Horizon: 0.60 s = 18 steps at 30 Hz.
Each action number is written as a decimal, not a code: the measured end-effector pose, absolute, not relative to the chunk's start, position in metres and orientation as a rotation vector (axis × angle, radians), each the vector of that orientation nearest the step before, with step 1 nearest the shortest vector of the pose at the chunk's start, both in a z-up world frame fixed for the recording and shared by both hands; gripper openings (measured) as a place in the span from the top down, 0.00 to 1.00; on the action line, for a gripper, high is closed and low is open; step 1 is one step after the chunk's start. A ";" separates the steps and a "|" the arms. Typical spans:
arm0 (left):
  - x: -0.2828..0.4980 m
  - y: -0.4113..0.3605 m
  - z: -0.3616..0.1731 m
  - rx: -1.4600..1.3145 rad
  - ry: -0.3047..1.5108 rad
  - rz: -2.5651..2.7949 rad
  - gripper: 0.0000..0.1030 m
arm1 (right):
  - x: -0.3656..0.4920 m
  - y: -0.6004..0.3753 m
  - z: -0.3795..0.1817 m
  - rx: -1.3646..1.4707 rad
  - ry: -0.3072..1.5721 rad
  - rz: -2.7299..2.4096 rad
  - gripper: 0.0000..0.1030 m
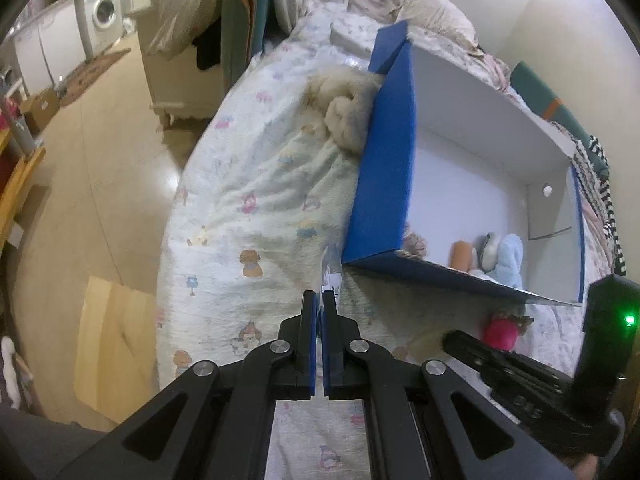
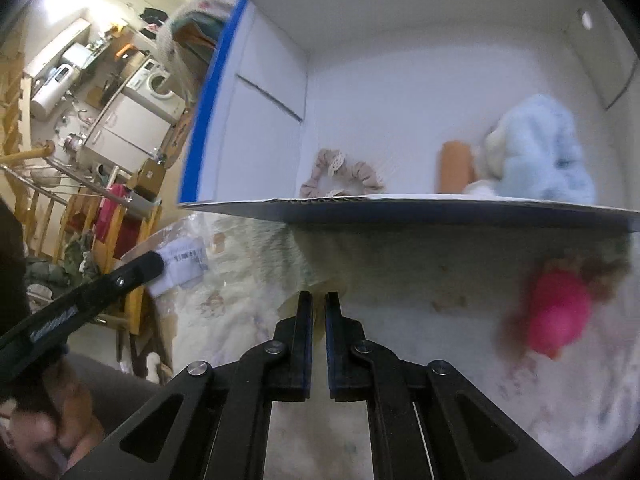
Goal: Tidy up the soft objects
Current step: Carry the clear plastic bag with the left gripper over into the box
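A blue cardboard box [image 1: 384,168] with a white inside stands open on the bed. In it lie a light-blue plush [image 1: 510,258] [image 2: 540,148], an orange roll [image 1: 460,254] [image 2: 456,166] and a beige scrunchie [image 2: 340,178]. A pink toy with brown hair [image 1: 500,330] [image 2: 556,312] lies on the quilt in front of the box. A cream fluffy plush [image 1: 344,116] lies behind the box's left wall. My left gripper [image 1: 320,300] is shut on a clear plastic wrapper with a label [image 1: 331,272] [image 2: 180,264]. My right gripper [image 2: 319,300] is shut and empty, just above the quilt.
The bed's printed quilt [image 1: 260,200] drops to a shiny floor [image 1: 100,152] on the left. A wooden board [image 1: 112,344] leans by the bed. Pillows and folded bedding [image 1: 432,12] lie behind the box. A washing machine [image 1: 106,12] stands far off.
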<state>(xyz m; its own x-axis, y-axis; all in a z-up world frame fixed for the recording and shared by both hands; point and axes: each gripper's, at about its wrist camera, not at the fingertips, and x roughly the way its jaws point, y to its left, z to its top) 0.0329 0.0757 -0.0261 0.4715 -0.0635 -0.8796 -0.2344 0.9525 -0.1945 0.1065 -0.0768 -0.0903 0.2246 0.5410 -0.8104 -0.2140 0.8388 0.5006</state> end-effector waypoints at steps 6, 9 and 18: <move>0.017 0.065 0.001 -0.287 0.997 0.058 0.98 | 0.095 -0.109 -0.055 0.326 1.176 0.545 0.93; 0.016 0.056 0.024 -0.277 0.942 0.030 0.98 | 0.095 -0.125 -0.038 0.350 1.141 0.539 0.93; 0.054 0.017 0.065 -0.202 0.896 -0.063 0.98 | 0.128 -0.164 0.008 0.388 1.036 0.493 0.93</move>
